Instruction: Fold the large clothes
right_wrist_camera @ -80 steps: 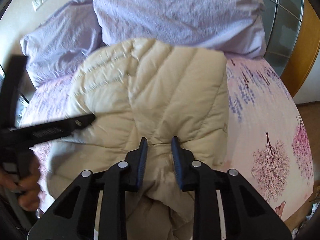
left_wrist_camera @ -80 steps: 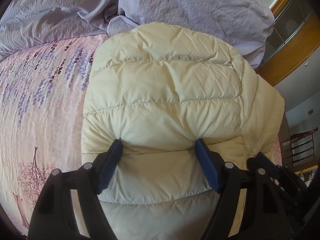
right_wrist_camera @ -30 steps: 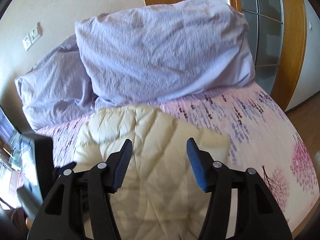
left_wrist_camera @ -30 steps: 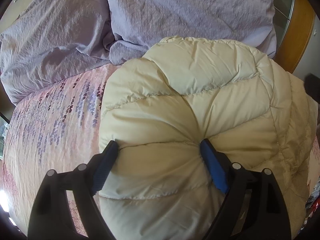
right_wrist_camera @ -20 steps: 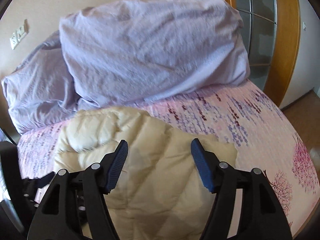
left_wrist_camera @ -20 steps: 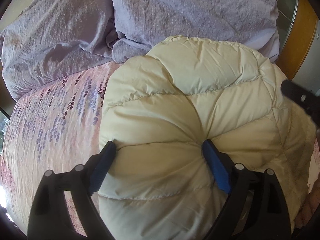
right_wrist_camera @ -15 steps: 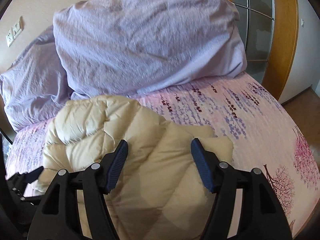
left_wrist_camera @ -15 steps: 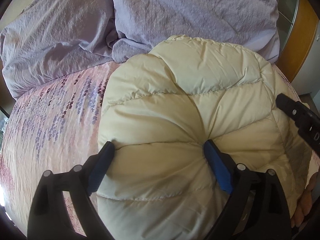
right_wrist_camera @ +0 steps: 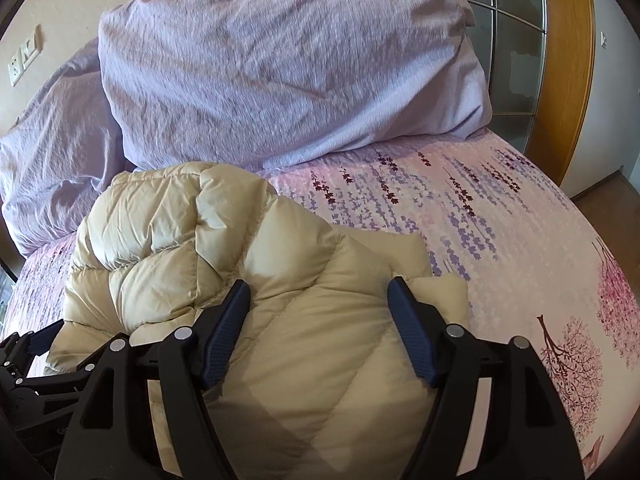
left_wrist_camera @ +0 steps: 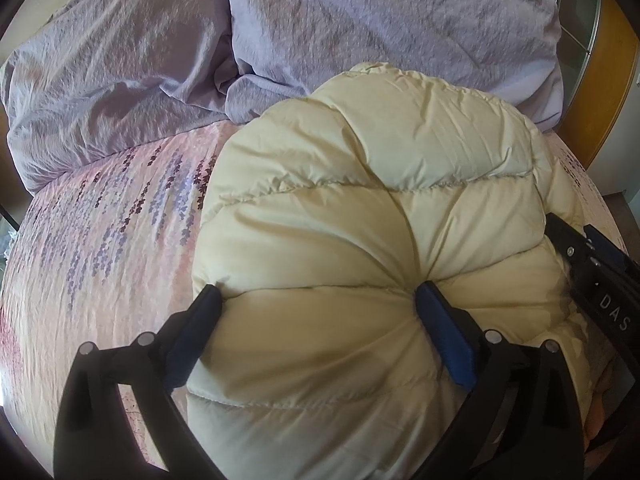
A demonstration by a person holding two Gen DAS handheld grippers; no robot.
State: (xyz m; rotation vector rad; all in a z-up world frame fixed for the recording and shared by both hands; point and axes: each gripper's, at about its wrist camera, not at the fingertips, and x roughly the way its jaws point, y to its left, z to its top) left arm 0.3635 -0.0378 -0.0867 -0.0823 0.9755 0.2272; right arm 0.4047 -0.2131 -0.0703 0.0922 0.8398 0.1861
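A cream quilted puffer jacket [left_wrist_camera: 372,216] lies bundled on the bed; it also shows in the right wrist view [right_wrist_camera: 280,280]. My left gripper [left_wrist_camera: 318,300] is open wide, its blue pads pressed into the jacket's puffy near part on both sides. My right gripper [right_wrist_camera: 318,284] is open over the jacket's right half, its fingers astride the fabric with nothing clamped. The right gripper's body [left_wrist_camera: 592,276] shows at the right edge of the left wrist view. The left gripper's body [right_wrist_camera: 28,352] shows at the lower left of the right wrist view.
The bed has a pink sheet [left_wrist_camera: 100,248] with purple flower and tree prints [right_wrist_camera: 520,216]. Lilac pillows and bedding [right_wrist_camera: 280,64] are piled behind the jacket [left_wrist_camera: 360,12]. A wooden frame with glass panes [right_wrist_camera: 556,60] stands at the right. A wall socket [right_wrist_camera: 22,60] is on the left.
The right gripper, earlier shut on the jacket, has opened, lifted and come back down over the jacket's right half. The left gripper stays open, pressed into the jacket.
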